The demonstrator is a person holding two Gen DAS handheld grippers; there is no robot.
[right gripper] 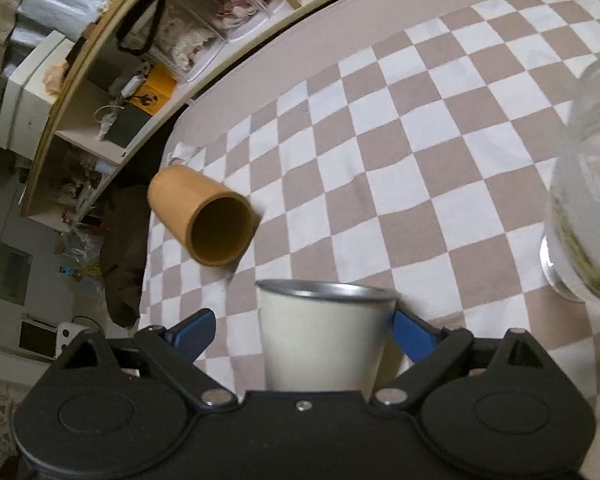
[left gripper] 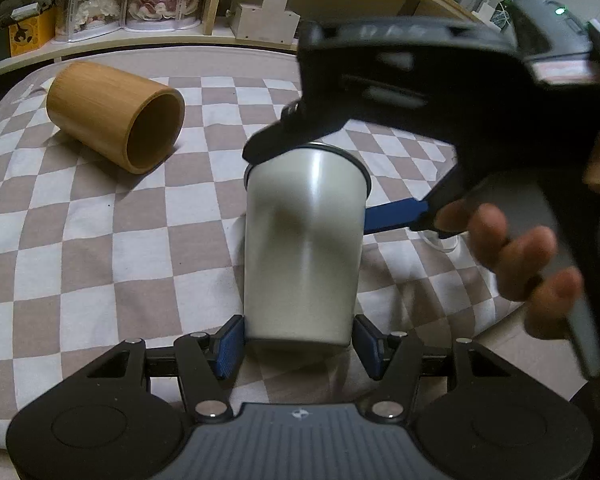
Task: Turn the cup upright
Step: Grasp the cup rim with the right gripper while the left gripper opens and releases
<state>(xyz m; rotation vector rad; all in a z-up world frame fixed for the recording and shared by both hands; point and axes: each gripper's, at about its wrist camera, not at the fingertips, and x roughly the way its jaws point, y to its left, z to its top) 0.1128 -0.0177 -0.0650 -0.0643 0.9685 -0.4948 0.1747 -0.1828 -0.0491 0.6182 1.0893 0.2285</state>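
While my left gripper (left gripper: 299, 344) fingers pinch the white cup (left gripper: 302, 244) base at lower centre, my right gripper (right gripper: 302, 330) fingers straddle it, spread.

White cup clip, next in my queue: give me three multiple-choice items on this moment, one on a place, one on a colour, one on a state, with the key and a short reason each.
1. Where does the bamboo cup lie?
A. inside the white cup
B. on the checked cloth, apart from the white cup
C. on the shelf

2. What colour are the pads on the gripper fingers?
A. blue
B. red
C. green

3. How does the white cup stand?
A. on its side
C. rim down
B. upright, rim up

Key:
1 B: it rests on its side on the checked cloth, well clear of the white cup.
2 A: blue pads show on the left gripper and the right gripper.
3 B: the metal rim faces up in the right wrist view, with both grippers' fingers on either side of the cup.
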